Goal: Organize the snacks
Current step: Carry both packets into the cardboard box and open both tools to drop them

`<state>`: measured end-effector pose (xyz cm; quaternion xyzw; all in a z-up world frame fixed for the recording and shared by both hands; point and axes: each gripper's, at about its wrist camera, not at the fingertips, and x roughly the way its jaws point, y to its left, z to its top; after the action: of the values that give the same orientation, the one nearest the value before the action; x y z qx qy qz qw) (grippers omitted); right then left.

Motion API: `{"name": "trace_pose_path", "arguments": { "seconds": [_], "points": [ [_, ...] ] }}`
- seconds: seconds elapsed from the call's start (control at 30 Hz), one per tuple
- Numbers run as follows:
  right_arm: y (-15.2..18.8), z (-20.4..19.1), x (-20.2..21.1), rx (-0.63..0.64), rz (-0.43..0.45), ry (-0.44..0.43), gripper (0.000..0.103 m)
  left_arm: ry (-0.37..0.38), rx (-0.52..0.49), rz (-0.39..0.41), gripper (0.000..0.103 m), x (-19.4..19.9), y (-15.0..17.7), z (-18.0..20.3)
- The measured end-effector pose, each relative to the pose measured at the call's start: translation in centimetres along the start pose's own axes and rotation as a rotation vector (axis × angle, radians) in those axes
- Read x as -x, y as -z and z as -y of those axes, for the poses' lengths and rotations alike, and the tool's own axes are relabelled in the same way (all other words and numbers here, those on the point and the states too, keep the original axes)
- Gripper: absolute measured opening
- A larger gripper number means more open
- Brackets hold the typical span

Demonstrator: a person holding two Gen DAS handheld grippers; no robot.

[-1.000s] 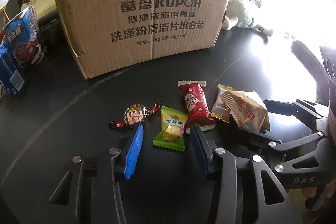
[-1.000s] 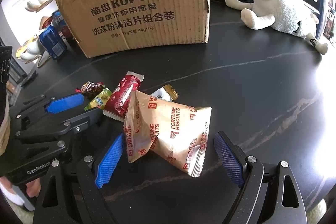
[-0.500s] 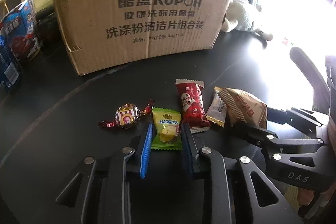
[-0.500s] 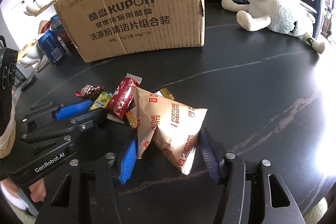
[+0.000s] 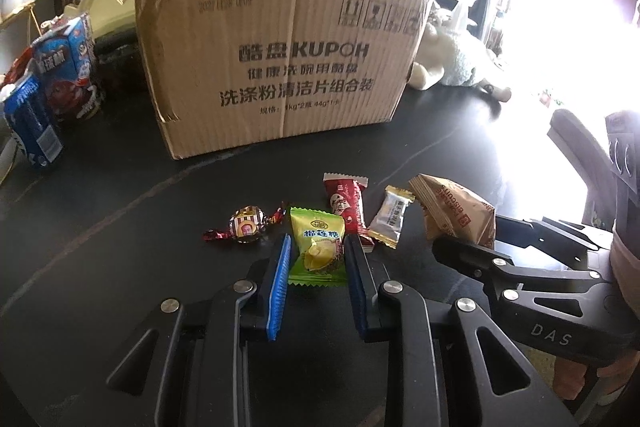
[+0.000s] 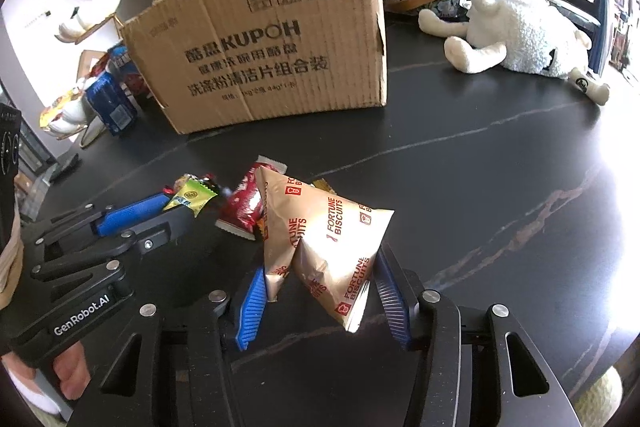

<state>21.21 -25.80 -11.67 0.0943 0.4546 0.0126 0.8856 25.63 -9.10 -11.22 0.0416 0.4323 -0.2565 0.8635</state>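
Left gripper (image 5: 316, 259) pinching green candy packet (image 5: 318, 247), long axis pointing toward cardboard box (image 5: 280, 67) lying far ahead. Right gripper (image 6: 320, 283), jaws just closing, squeezing fortune biscuit bag (image 6: 328, 239), right of candy row.

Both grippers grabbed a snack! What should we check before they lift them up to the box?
1. Left gripper shut on green durian candy: ok; its jaws have just been closing.
2. Right gripper shut on Fortune Biscuits bag: ok; its jaws have just been closing.
3. Red snack packet clear of the left gripper: cannot tell.
4. Cardboard box open on top: ok.
5. Room inside the box: cannot tell.
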Motion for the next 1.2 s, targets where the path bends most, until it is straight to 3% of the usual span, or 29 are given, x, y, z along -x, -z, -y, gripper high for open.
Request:
{"name": "trace_pose_path", "arguments": {
  "seconds": [0.47, 1.2],
  "points": [
    [-0.9, -1.6, 4.1, 0.032, 0.09, -0.03, 0.052, -0.032, -0.003, 0.105, 0.027, 6.0, -0.7, 0.9],
    [-5.6, -3.5, 10.6, 0.087, 0.262, -0.071, 0.052, -0.066, -0.009, 0.293, 0.027, 13.7, -6.0, 1.8]
  ]
}}
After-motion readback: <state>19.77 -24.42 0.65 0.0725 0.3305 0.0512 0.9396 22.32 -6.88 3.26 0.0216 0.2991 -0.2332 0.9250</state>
